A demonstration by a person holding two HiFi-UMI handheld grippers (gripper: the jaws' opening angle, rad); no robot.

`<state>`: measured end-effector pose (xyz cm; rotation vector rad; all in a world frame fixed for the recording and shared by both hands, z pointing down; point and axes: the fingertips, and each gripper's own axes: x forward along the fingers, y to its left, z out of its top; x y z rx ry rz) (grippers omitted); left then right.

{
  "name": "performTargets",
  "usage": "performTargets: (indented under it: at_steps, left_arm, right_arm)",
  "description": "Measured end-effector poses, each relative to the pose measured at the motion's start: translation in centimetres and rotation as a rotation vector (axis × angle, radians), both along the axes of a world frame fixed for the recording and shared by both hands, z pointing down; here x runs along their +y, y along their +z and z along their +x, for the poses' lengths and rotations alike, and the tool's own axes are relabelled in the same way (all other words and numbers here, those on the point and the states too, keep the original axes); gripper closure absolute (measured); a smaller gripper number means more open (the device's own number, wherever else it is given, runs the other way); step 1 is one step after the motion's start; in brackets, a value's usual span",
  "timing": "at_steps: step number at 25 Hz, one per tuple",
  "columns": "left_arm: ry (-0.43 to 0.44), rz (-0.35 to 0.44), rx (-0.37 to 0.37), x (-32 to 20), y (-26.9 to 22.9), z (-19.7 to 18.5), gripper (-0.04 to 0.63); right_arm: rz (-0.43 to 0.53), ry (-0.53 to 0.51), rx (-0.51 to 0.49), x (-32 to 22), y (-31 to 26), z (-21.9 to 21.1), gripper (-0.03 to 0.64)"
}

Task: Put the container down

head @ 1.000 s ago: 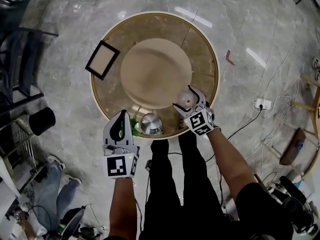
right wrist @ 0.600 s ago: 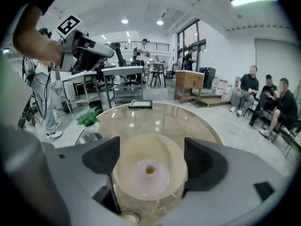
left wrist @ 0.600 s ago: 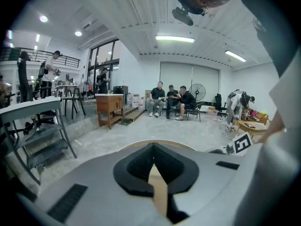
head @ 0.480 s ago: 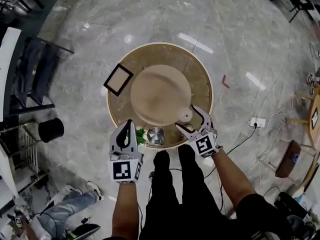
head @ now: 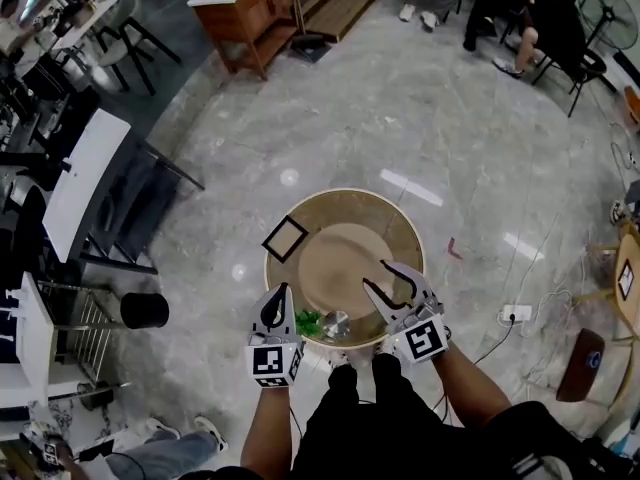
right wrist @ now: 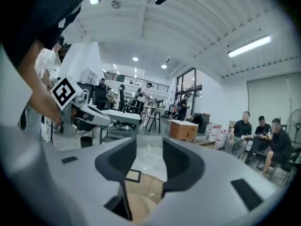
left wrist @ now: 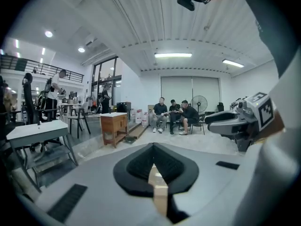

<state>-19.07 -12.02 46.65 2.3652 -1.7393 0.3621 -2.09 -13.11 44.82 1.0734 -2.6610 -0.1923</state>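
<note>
Left claw (head: pixel 282 294) is shut and empty. Right claw (head: pixel 376 275) has just been closing, its jaws apart on nothing. Steel pot (head: pixel 337 320) sits between them at the table's (head: pixel 340 206) near edge. The container probably lies below the Right claw, which hides it.

Left gripper (head: pixel 283 293), at seven o'clock, has its jaws together. Right gripper (head: pixel 374 274), at five o'clock, has just been closing; its jaws stand apart, empty.
</note>
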Motion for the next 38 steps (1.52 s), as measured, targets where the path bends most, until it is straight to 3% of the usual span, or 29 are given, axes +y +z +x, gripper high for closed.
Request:
performTargets:
  at_steps: [6,13,24,38]
  left_arm:
    - [-0.023,0.069,0.040,2.3,-6.1,-1.4,0.595]
    - [0.006,0.116,0.068,3.3,-9.5,-0.6,0.595]
    - [0.098,0.156,0.076,3.3,-11.4,2.6,0.595]
    - [0.125,0.133,0.087,3.1,-10.6,3.8,0.597]
  right_arm:
    - [0.078,-0.022,-0.026,2.4,-7.2,-0.4,0.513]
    - [0.133,0.018,-0.086,4.1,-12.2,-0.4,0.617]
    - [0.181,0.095,-0.109,5.2,-14.7,1.6,0.618]
    - [0.180,0.145,-0.148,5.6,-14.6,3.2,0.618]
